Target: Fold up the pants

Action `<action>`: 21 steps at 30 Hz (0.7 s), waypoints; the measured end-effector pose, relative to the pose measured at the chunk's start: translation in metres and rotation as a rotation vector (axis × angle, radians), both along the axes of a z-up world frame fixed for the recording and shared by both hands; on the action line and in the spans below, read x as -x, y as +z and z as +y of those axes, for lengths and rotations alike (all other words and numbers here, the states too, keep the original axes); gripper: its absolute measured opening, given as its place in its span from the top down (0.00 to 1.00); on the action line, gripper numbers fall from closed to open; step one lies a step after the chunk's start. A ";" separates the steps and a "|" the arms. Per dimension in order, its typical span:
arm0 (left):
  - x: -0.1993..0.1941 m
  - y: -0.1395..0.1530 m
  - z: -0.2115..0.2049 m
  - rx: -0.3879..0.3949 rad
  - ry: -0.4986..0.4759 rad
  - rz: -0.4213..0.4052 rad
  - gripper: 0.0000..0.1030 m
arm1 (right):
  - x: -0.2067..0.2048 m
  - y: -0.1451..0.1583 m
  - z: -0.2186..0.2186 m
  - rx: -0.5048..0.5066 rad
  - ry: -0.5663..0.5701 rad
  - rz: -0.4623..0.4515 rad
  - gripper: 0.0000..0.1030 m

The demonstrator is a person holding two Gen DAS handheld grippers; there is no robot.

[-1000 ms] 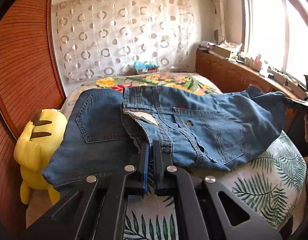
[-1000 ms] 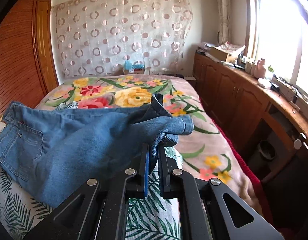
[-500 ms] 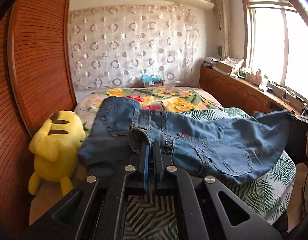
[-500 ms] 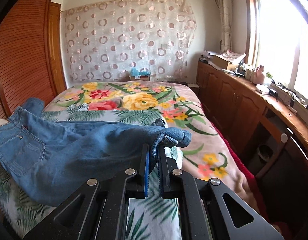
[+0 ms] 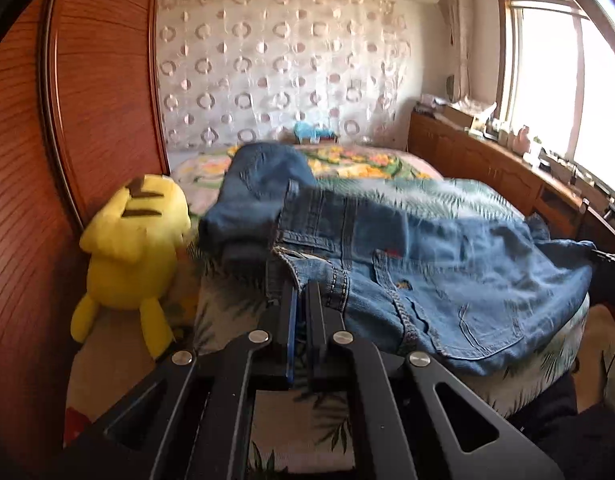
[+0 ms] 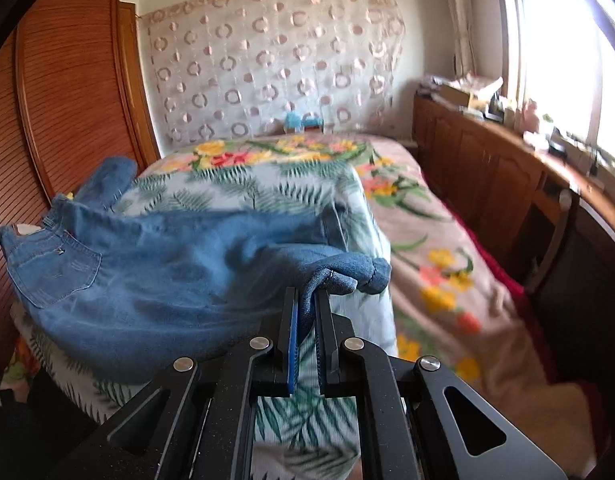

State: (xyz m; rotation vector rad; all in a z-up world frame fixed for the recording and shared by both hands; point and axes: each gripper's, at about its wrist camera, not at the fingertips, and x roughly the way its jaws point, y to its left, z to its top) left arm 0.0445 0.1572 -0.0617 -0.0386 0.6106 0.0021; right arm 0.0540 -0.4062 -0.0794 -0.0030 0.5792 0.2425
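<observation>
Both grippers are clamping down on the jeans (image 5: 447,280) here. The left gripper (image 5: 301,292) is pinching the waistband end, its fingers squeezed together on the denim right by the belt loops and stitching. The right gripper (image 6: 307,308) is doing the same at the other end, biting onto the bunched-up leg hems, with a rolled lump of denim sticking out just past its fingertips.

The pants are hanging stretched between the two, sagging in the middle and draping across the near end of the bed (image 6: 275,196), over the palm-leaf sheet. A back pocket is facing up in the right wrist view, and part of the seat is flopping back over itself toward the far side in the left wrist view.

A yellow plush toy (image 5: 135,248) is sitting just beside the bed on the left, up against the wooden wardrobe (image 5: 67,120). A floral blanket (image 6: 427,240) is covering the rest of the bed, and wooden cabinets (image 6: 487,176) are running along under the window (image 6: 567,52). Both views are looking a bit motion-blurred.
</observation>
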 end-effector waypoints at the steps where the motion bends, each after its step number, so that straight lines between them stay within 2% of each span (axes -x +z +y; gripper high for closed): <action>1: 0.003 -0.003 -0.003 -0.005 0.000 0.008 0.96 | -0.005 -0.006 -0.003 -0.009 -0.003 0.018 0.93; 4: 0.006 -0.007 -0.007 -0.014 -0.004 0.016 0.96 | -0.012 -0.017 -0.003 0.011 -0.004 0.046 0.93; 12: 0.011 -0.012 -0.013 -0.014 -0.020 0.029 0.95 | -0.005 -0.024 -0.006 -0.025 -0.021 0.087 0.93; 13: 0.011 -0.012 -0.013 -0.014 -0.021 0.027 0.89 | 0.001 -0.023 -0.004 -0.024 -0.029 0.088 0.93; 14: 0.010 -0.012 -0.014 -0.011 -0.024 0.025 0.78 | 0.004 -0.022 -0.003 -0.024 -0.032 0.087 0.93; 21: 0.010 -0.007 -0.029 0.008 -0.076 0.000 0.48 | 0.019 -0.011 0.002 -0.004 -0.050 0.055 0.88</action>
